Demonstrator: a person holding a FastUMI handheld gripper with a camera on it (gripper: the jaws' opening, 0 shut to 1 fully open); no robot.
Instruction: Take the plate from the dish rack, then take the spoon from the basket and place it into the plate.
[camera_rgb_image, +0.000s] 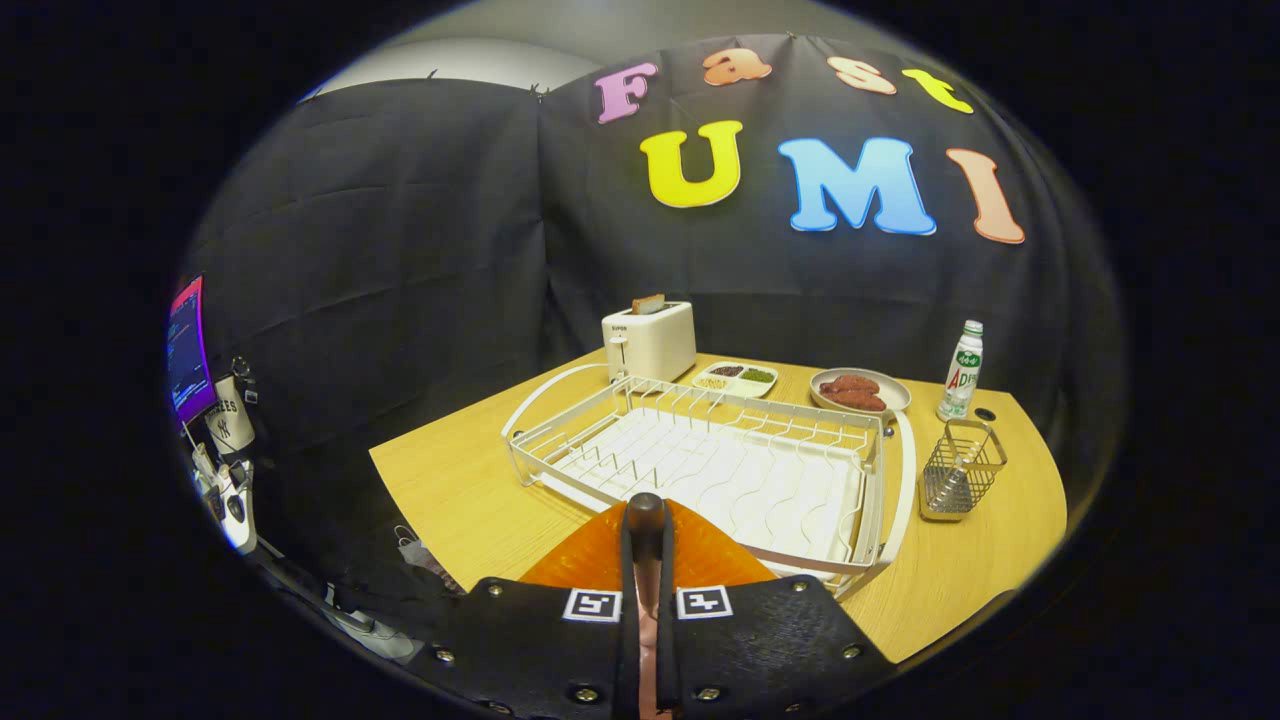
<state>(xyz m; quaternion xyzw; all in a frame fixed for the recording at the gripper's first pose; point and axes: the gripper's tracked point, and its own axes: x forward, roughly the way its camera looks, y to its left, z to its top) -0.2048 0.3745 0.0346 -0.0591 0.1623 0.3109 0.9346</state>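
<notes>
My gripper (645, 520) is shut on an orange plate (590, 562), whose rim is clamped between both fingers and spreads out to either side of them. The plate hangs above the near part of the wooden table (460, 500), just in front of the white wire dish rack (700, 465). The rack's slots hold nothing. Right of the rack stands a small wire mesh basket (962, 470) with a pale spoon (948, 488) upright inside it, well beyond my fingers and to their right.
At the back of the table stand a white toaster (650, 340), a small divided dish (737, 377), a plate of reddish-brown food (858, 391) and a plastic bottle (962, 370). A screen (188, 350) and gear stand off the table's left side.
</notes>
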